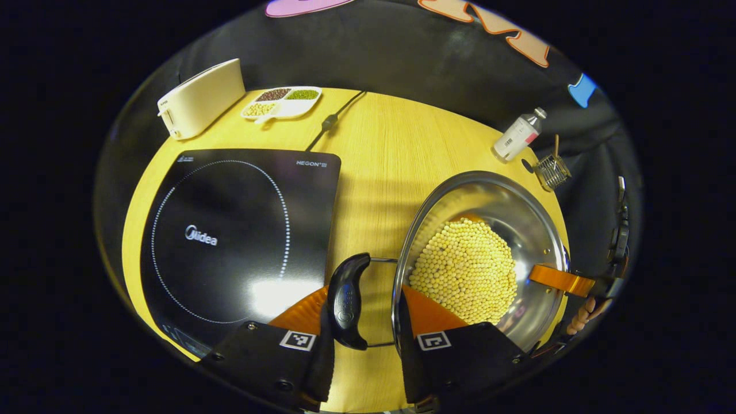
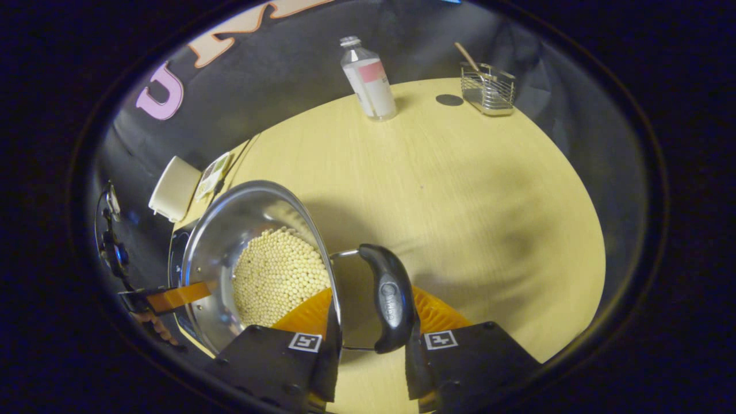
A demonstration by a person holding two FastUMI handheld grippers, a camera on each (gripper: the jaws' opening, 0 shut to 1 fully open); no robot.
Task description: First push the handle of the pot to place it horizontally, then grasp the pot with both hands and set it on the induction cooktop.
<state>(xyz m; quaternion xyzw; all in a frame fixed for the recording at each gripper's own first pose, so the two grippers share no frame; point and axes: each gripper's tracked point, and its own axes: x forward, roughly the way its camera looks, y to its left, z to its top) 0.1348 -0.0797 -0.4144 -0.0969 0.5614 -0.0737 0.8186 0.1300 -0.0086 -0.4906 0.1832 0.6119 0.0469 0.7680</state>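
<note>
On the wooden table (image 1: 379,149), just right of the cooktop (image 1: 230,236), the pot (image 1: 517,213) is sitting with yellow beans (image 1: 466,270) inside. Its 2 black side handles are lying level. The left gripper (image 1: 362,339) is straddling one handle (image 1: 347,299), fingers narrow around it, though I cannot tell if both are pressing. The right gripper (image 2: 368,345) is straddling the other handle (image 2: 391,299) likewise. Farther back, a toaster (image 1: 198,100), a divided dish (image 1: 282,102), a bottle (image 2: 368,80) and a wire basket (image 2: 487,89) are standing.
</note>
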